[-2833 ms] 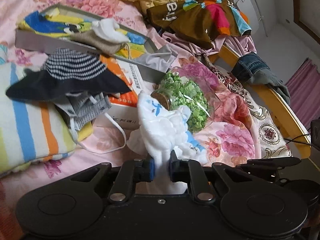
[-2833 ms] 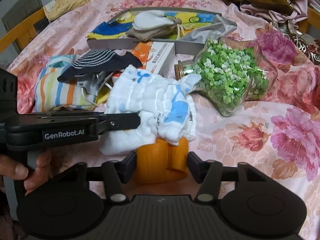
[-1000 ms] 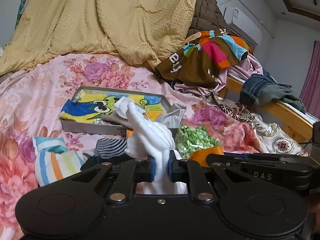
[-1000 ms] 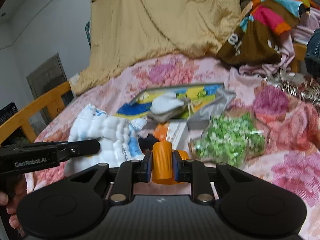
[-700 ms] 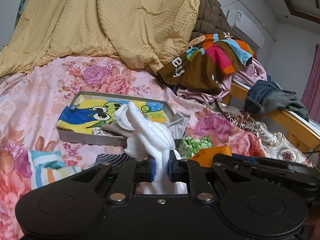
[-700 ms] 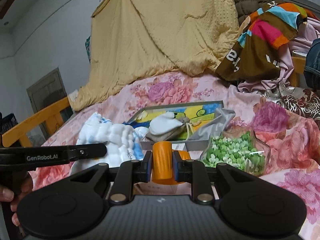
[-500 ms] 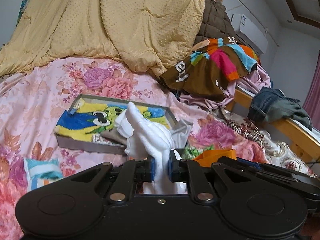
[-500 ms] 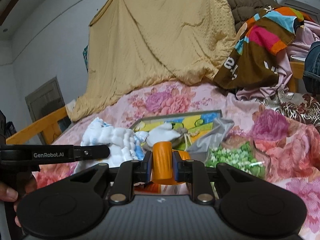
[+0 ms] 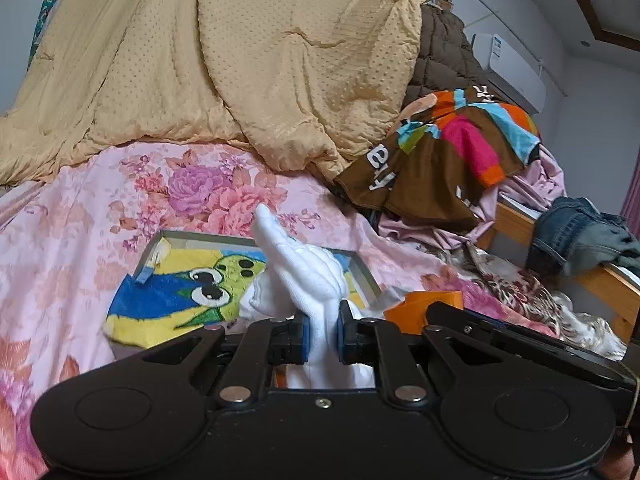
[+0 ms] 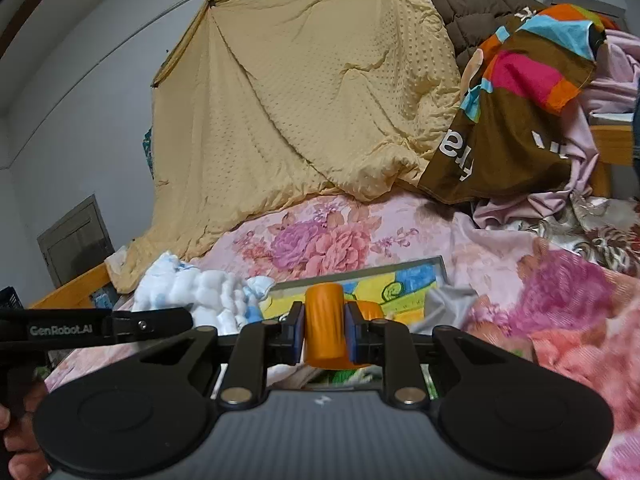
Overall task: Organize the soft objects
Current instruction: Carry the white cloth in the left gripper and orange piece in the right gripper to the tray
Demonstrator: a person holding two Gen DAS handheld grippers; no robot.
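Softness governs both loads. Left gripper [image 9: 321, 336] pinches a white crinkled cotton cloth [image 9: 304, 276], bunched upright between its fingers: light and limp, best held low at the gather. Right gripper [image 10: 324, 334] clamps a ribbed orange fabric roll [image 10: 323, 324], squashy, gripped mid-body; grey shallow tray [image 10: 438, 265] lies just beyond.

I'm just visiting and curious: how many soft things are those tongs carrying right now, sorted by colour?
White with blue print: 1, the white cloth pinched in the left tongs.
Orange: 1, the orange cloth roll pinched in the right tongs.
Total: 2 soft things held, both above the tray on the floral bedsheet.
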